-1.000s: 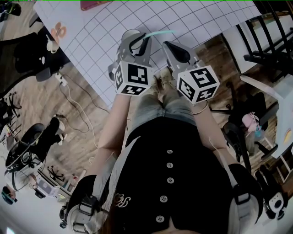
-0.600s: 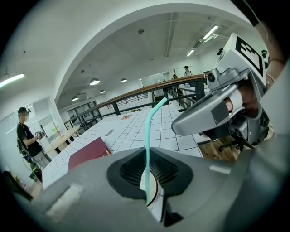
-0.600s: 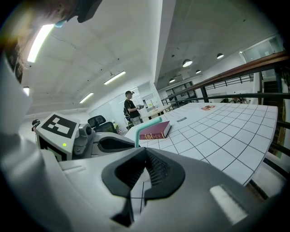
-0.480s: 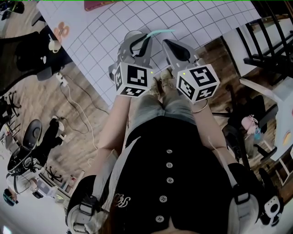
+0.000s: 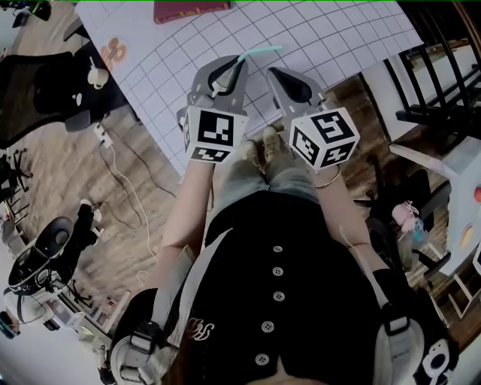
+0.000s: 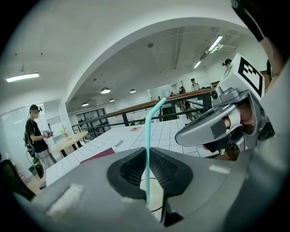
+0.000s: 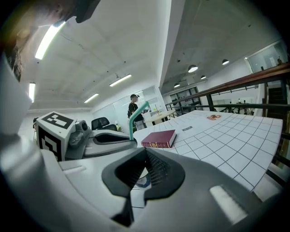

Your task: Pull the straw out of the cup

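Note:
My left gripper (image 5: pixel 225 68) is shut on a thin teal straw (image 5: pixel 259 51) over the near edge of the white grid table (image 5: pixel 323 30); its jaws have just been closing on it. In the left gripper view the straw (image 6: pixel 147 149) stands upright between the pads, its bent top leaning right, its foot ending at a cream-white cup (image 6: pixel 154 192) below. My right gripper (image 5: pixel 282 75) hangs close beside it. Its pads nearly meet on a white wall with a blue mark, the cup (image 7: pixel 138 181) as far as I can tell. The head view hides the cup.
A dark red book (image 5: pixel 188 9) lies further back on the table. Black railings and chairs (image 5: pixel 443 68) stand to the right. An office chair (image 5: pixel 45 75) and floor cables (image 5: pixel 120 173) are on the left. A person (image 6: pixel 35 136) stands far off.
Both grippers have risen a little toward the camera, the left more, with the straw still in the left jaws. The book has come further into the head view.

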Available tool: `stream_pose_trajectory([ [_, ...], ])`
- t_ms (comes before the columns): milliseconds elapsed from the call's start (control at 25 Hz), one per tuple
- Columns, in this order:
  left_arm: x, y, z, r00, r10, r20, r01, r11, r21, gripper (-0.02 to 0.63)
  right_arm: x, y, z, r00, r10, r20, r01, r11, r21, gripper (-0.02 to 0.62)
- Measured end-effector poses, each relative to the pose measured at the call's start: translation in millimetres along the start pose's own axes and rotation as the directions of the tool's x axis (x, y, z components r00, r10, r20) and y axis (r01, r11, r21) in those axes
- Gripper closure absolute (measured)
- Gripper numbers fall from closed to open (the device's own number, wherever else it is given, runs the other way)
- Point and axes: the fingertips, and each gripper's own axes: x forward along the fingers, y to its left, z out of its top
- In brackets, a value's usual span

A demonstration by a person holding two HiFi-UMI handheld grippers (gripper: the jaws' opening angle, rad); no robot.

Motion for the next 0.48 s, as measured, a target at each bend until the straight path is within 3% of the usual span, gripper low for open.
stream_pose_trajectory([
  [480, -41, 28, 49, 0.986, 0.051, 0.157, -0.04, 0.996, -0.077, 0.583, 2, 23, 48, 0.996, 0.045, 0.076, -0.038, 0.995, -0.095, 0.595],
])
